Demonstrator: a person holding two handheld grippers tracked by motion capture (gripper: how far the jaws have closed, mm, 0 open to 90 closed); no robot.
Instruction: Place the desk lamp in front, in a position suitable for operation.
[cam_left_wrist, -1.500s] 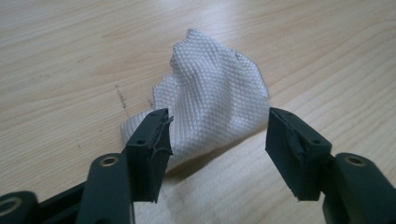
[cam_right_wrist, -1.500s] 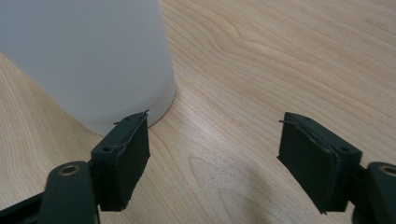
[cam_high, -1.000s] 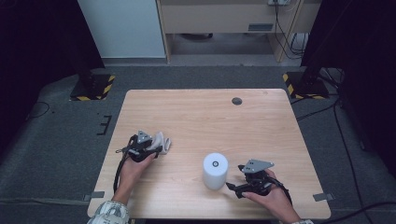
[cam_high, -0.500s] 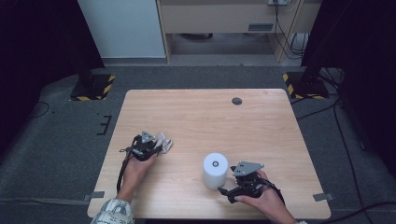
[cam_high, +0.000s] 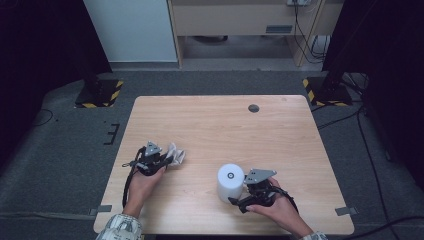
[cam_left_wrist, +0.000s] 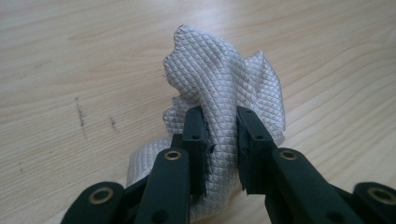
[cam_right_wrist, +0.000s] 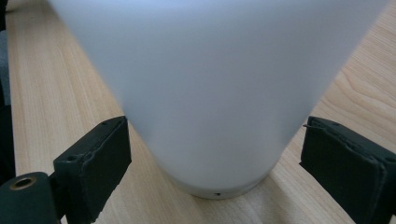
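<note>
A crumpled white quilted cloth (cam_left_wrist: 219, 70) lies on the wooden table (cam_high: 215, 130) at the front left. My left gripper (cam_left_wrist: 219, 135) is shut on it, with both pads pinching a fold; in the high view this gripper (cam_high: 169, 161) sits just left of the cloth (cam_high: 178, 153). A white upright cylinder (cam_high: 230, 181) stands at the front middle. My right gripper (cam_high: 239, 193) reaches it from the right. Its jaws have just been opening and stand wide on either side of the cylinder (cam_right_wrist: 210, 70), near its base, with gaps at both pads (cam_right_wrist: 93, 163).
A small dark round disc (cam_high: 254, 108) sits in the tabletop near the far edge. Dark stands with yellow-black striped feet (cam_high: 100, 93) flank the table on the floor. The far half of the table is bare wood.
My left jaws closed on the cloth and the hand rose a little. My right hand slid left, bringing its jaws around the cylinder's base.
</note>
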